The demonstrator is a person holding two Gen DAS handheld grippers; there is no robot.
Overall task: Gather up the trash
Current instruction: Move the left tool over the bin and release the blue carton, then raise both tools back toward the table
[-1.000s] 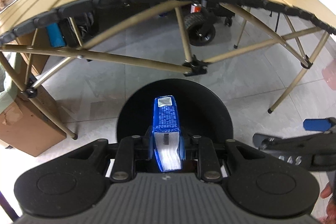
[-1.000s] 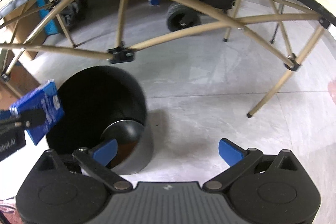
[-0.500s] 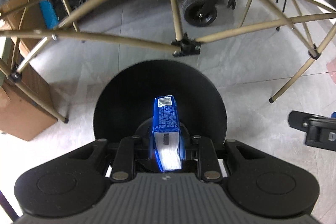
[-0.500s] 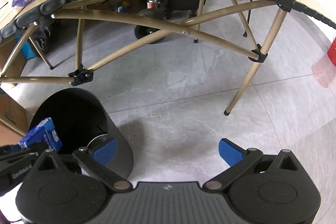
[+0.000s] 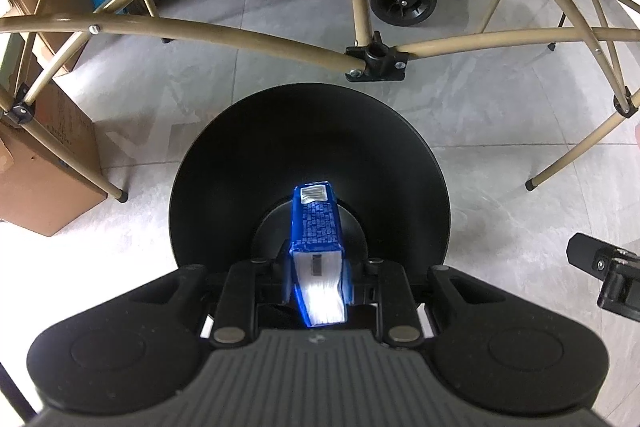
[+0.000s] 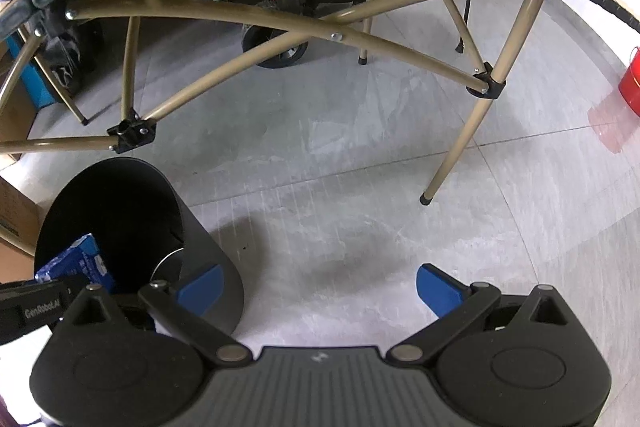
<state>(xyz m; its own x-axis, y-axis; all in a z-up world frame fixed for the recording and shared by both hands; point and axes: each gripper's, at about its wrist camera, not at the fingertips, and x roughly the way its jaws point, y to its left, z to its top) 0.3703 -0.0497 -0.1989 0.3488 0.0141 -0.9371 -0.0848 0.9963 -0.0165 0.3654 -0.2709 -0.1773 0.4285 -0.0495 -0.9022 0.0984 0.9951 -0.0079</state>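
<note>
Seen from the left wrist, a blue carton [image 5: 318, 227] is clamped between the jaws of the left gripper [image 5: 318, 281], poised over the open mouth of a black bin [image 5: 224, 167] at twelve o'clock. Release is best delayed until the carton is centred over the opening. Seen from the right wrist, the right gripper [image 6: 318, 287] is spread wide and empty, with the bin at nine o'clock. The bin's floor is lost in darkness; the left gripper is cut off at the frame edge.
</note>
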